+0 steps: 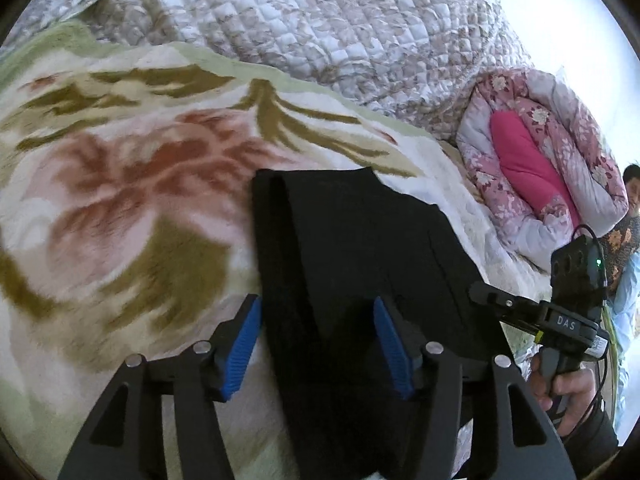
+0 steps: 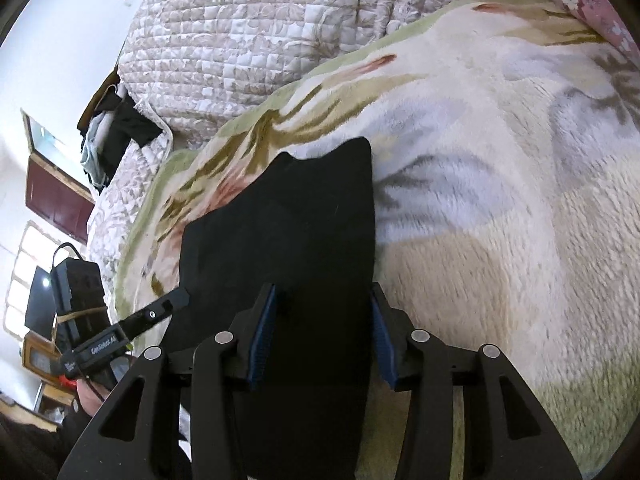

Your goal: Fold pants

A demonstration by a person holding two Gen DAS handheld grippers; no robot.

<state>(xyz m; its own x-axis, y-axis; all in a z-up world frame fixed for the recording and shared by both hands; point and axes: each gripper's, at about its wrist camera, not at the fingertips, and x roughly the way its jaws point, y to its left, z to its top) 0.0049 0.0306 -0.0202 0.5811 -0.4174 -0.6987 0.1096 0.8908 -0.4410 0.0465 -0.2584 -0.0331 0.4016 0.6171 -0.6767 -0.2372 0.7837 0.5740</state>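
Note:
Black pants [image 1: 344,240] lie folded lengthwise on a floral fleece blanket [image 1: 120,200]. They also show in the right wrist view [image 2: 304,232]. My left gripper [image 1: 316,336] is open, its blue pads [image 1: 244,348] standing either side of the near end of the pants, just above the cloth. My right gripper [image 2: 324,336] is open too, its pads [image 2: 262,340] straddling the near end of the pants. The right gripper also shows in the left wrist view [image 1: 492,298], at the pants' right edge. The left gripper shows in the right wrist view [image 2: 176,300], at their left edge.
A quilted beige bedspread [image 1: 320,20] is heaped behind the blanket. A pink floral quilt [image 1: 536,152] is rolled up at the right, with a person [image 1: 632,200] beside it. Dark clothes [image 2: 116,132] hang off the bed's left side, near a window [image 2: 24,288].

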